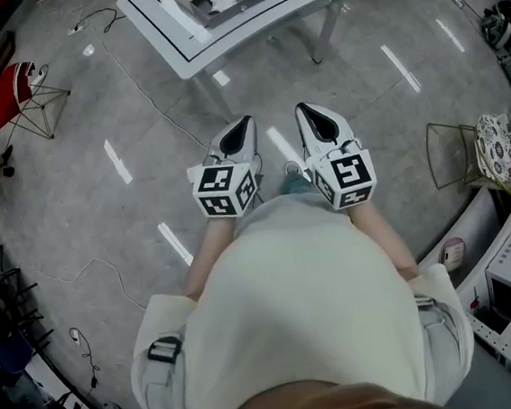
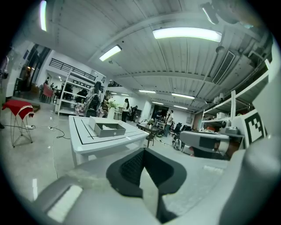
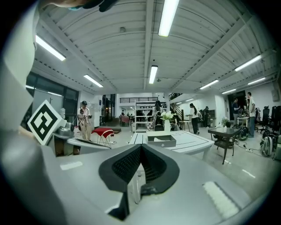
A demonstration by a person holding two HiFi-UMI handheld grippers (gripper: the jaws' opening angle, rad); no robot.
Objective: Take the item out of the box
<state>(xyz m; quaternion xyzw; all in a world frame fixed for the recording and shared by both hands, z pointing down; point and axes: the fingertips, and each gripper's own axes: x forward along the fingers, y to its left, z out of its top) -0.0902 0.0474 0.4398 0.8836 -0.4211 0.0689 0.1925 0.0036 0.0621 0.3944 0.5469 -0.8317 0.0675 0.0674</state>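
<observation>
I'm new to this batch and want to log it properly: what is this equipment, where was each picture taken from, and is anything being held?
No robot here: a person stands holding a gripper in each hand; the marker cubes are part of them. The top-down picture comes from a camera on the person's head; the other two come from cameras riding on each gripper, looking along its tongs. The left tongs and right tongs are both shut and hold nothing. Ahead stands a white table with an open grey box on it; a white item lies inside. The tongs are well short of the table, so nothing has been taken out yet.
</observation>
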